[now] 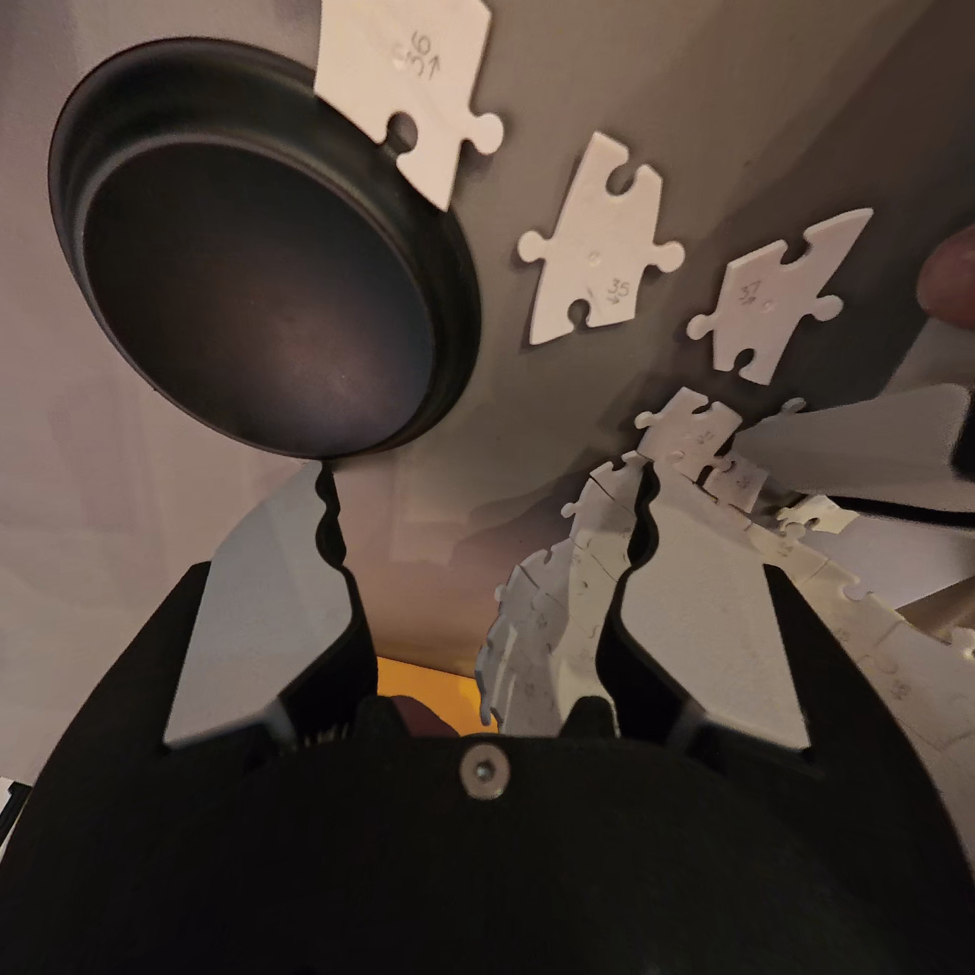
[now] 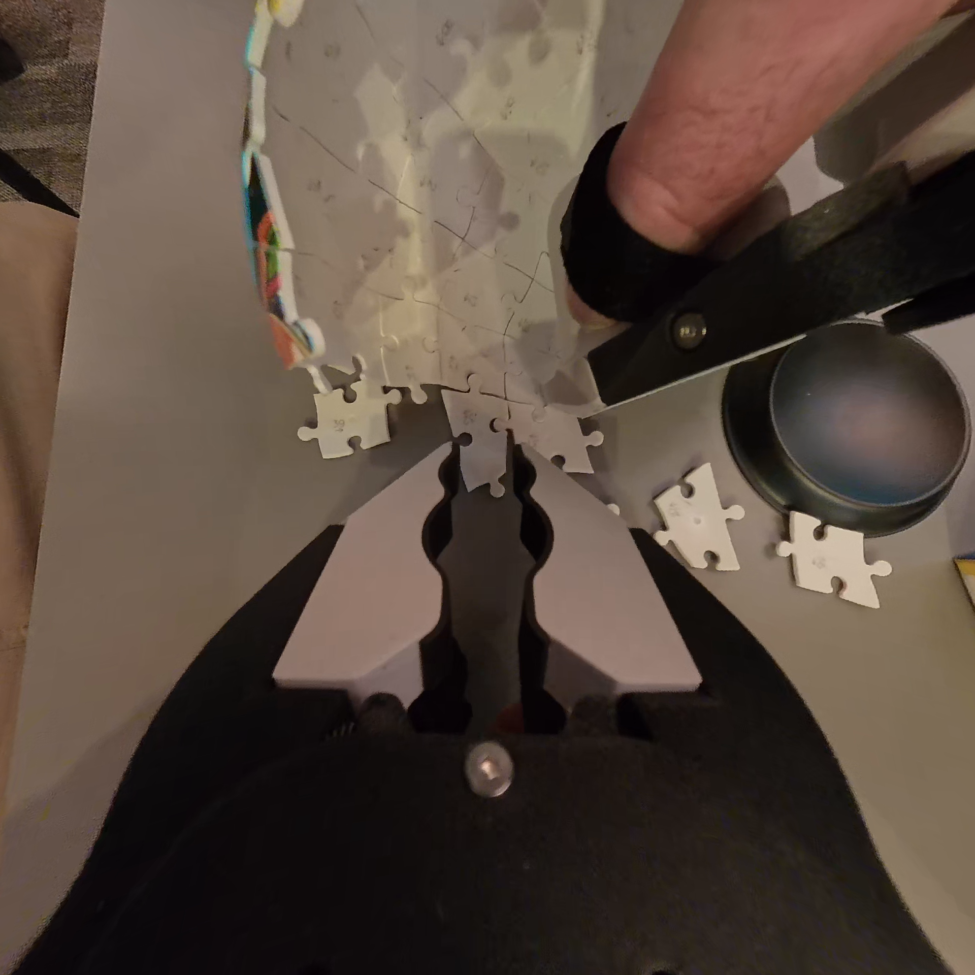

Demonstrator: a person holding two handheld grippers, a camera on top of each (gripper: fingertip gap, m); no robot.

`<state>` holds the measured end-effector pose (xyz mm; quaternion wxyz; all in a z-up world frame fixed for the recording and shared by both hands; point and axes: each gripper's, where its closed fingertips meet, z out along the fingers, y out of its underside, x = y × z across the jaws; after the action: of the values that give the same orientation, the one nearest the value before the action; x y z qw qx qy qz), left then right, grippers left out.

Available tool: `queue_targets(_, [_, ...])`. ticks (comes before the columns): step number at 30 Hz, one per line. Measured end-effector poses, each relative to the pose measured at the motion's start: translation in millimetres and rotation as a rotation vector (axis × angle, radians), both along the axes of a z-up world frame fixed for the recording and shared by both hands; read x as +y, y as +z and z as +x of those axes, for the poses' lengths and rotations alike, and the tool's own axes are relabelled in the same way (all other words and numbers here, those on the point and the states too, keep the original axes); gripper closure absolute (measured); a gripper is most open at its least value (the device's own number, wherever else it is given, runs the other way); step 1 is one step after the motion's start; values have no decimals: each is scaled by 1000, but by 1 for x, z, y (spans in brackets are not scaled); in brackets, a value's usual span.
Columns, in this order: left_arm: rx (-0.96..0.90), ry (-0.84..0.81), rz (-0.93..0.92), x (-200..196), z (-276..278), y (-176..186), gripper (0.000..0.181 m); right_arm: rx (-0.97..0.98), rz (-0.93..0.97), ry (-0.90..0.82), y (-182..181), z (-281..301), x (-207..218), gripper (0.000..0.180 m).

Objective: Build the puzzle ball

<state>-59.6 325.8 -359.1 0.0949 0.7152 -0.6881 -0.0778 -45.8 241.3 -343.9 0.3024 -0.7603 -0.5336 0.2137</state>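
Note:
The partly built puzzle ball is a curved white shell with a colourful outer face, and it also shows in the left wrist view. My right gripper is shut on a white puzzle piece at the shell's near rim. My left gripper is open, with its right finger lying against the shell; one of its fingers shows across the shell's right edge. The held piece shows between both tools. Loose white pieces lie on the table.
A round black stand sits on the grey table, also in the right wrist view. More loose pieces lie beside it. A person's hand holds the left tool. The table edge runs on the left.

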Motion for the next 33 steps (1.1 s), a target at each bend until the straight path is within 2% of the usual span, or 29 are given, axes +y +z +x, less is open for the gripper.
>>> queue_targets(12, [6, -1, -1, 0, 0, 0, 75, 39, 64, 10, 1, -13, 7, 180])
queue_targets(33, [15, -1, -2, 0, 0, 0, 74, 50, 65, 4, 0, -17, 11, 180])
